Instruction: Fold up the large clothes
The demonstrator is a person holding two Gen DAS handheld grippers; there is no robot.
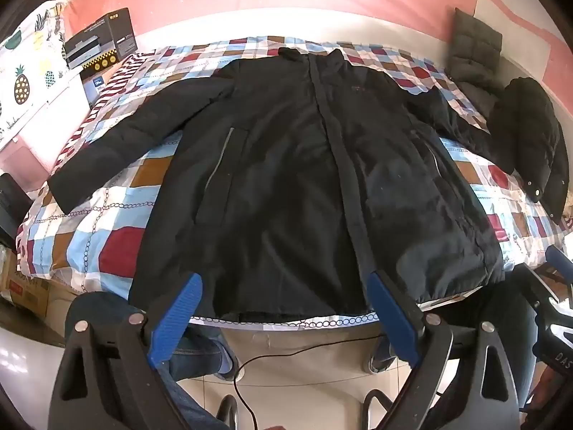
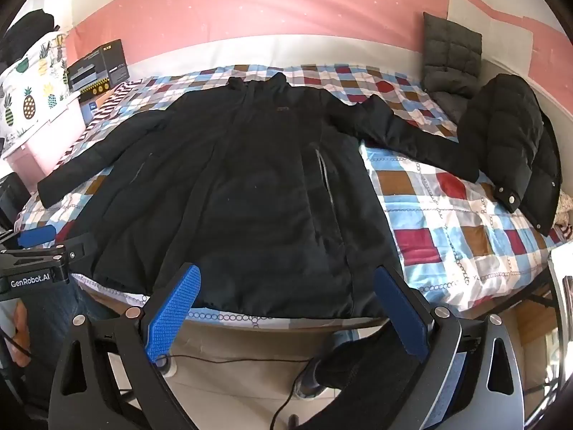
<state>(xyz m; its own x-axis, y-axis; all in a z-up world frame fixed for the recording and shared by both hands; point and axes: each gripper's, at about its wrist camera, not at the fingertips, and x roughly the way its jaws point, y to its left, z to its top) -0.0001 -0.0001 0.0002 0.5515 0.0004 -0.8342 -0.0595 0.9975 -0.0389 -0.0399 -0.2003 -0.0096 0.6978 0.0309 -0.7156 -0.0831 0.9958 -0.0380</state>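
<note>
A long black coat (image 1: 286, 165) lies flat and face up on the checked bedsheet (image 1: 118, 193), collar toward the wall, both sleeves spread out to the sides. Its hem reaches the near bed edge. My left gripper (image 1: 284, 283) hovers open just above the hem, with only cloth seen beyond its blue pads (image 1: 179, 319). The right wrist view shows the same coat (image 2: 250, 186) and my right gripper (image 2: 286, 276), likewise open over the hem and holding nothing. The left gripper (image 2: 35, 236) shows at that view's left edge.
A second black puffer jacket (image 2: 515, 143) is heaped at the bed's right side, beside a dark grey quilted cushion (image 2: 451, 53). Boxes (image 1: 102, 41) and a pineapple-print cloth (image 1: 28, 71) stand at the left. A person's legs (image 1: 200, 354) and a cable (image 1: 286, 354) are on the floor below.
</note>
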